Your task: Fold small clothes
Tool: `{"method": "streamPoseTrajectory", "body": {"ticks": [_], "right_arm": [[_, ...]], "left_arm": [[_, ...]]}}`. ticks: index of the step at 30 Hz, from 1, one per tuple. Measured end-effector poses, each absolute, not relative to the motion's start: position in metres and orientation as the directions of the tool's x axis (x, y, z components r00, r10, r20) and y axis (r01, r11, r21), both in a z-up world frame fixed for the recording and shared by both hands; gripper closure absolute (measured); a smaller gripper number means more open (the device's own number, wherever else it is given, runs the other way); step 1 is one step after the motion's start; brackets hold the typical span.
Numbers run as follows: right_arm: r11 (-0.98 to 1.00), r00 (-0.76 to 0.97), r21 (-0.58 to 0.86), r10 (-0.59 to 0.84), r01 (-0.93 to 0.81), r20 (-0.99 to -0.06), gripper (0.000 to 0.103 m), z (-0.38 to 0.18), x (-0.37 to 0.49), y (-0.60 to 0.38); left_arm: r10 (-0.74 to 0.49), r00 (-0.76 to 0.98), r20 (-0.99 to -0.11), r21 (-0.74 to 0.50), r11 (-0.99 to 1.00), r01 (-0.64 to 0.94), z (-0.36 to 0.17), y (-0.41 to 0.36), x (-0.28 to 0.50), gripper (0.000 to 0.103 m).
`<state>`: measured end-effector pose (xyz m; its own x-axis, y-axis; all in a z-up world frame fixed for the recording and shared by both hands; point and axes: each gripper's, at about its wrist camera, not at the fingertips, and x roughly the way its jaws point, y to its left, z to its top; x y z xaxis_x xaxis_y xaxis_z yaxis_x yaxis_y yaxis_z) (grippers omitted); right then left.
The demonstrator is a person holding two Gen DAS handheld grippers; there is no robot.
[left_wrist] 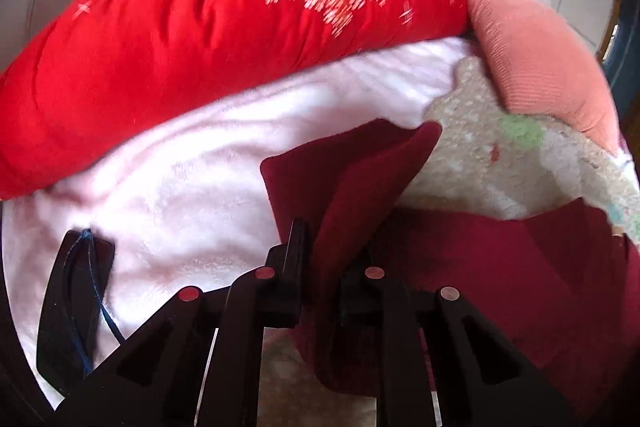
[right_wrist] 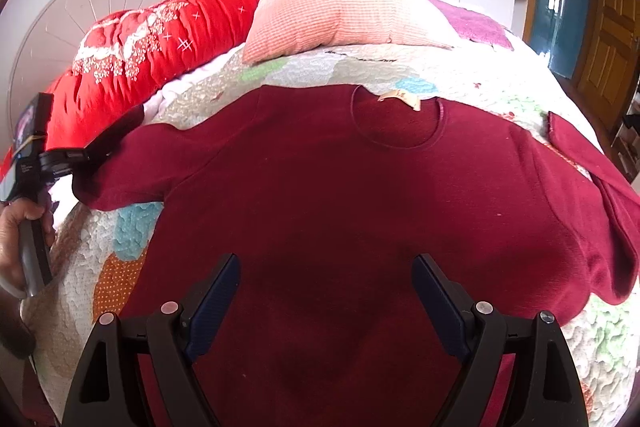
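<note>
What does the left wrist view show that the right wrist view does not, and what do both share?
Only the left wrist view shows the left tool shut on the maroon shirt's sleeve. Only the right wrist view shows the shirt's neckline, its tag and the open right tool above the shirt body. Both show the maroon shirt, red quilt, pink pillow and patterned bedspread.
</note>
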<state>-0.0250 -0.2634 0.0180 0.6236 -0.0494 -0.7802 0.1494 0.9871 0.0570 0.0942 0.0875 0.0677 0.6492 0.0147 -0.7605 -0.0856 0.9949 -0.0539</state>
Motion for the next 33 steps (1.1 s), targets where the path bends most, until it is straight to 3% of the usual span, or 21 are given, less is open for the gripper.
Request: {"method": "streamPoseTrajectory", "body": {"ticks": [5,9,12,16,20,23,25,26,28,31,33], "right_arm": [[0.969,0.649,0.089,-0.084,0.229,-0.756,0.017,0.037,-0.036,-0.294],[0.945,0.673,0.128,-0.115,0.3,-0.731,0.017,0.053,-0.048,-0.324],[0.927,0.674,0.139,-0.144,0.348,-0.725,0.017,0.059,-0.056,-0.346],[0.89,0.64,0.165,-0.166,0.425,-0.75,0.017,0.054,-0.064,-0.378],[0.857,0.592,0.17,-0.18,0.487,-0.786,0.017,0.044,-0.076,-0.402],[0.854,0.591,0.161,-0.195,0.495,-0.783,0.017,0.043,-0.085,-0.415],[0.851,0.594,0.159,-0.205,0.501,-0.778,0.016,0.044,-0.087,-0.422],[0.851,0.597,0.16,-0.205,0.5,-0.775,0.016,0.043,-0.088,-0.424],[0.856,0.601,0.151,-0.21,0.494,-0.771,0.016,0.043,-0.083,-0.427],[0.875,0.599,0.111,-0.225,0.471,-0.768,0.016,0.042,-0.07,-0.429],[0.891,0.582,0.08,-0.221,0.447,-0.783,0.016,0.039,-0.057,-0.426]], "left_arm": [[-0.272,0.75,-0.603,-0.199,0.962,0.189,0.153,0.017,0.041,0.092],[-0.497,0.697,-0.517,-0.292,0.868,0.402,0.179,-0.057,0.011,0.092],[-0.6,0.594,-0.536,-0.325,0.796,0.511,0.159,-0.125,-0.002,0.092],[-0.663,0.415,-0.623,-0.398,0.726,0.561,0.09,-0.198,-0.005,0.091],[-0.586,0.316,-0.746,-0.341,0.744,0.575,0.04,-0.237,-0.012,0.088],[-0.578,0.336,-0.744,-0.287,0.73,0.62,0.058,-0.228,-0.026,0.088],[-0.587,0.361,-0.725,-0.26,0.718,0.645,0.079,-0.209,-0.033,0.075],[-0.585,0.393,-0.709,-0.237,0.724,0.648,0.09,-0.196,-0.035,0.059],[-0.541,0.501,-0.675,-0.155,0.768,0.621,0.105,-0.166,-0.037,0.036],[-0.459,0.633,-0.624,-0.049,0.831,0.554,0.117,-0.13,-0.033,0.033],[-0.382,0.659,-0.648,-0.006,0.868,0.497,0.111,-0.116,-0.018,0.033]]}}
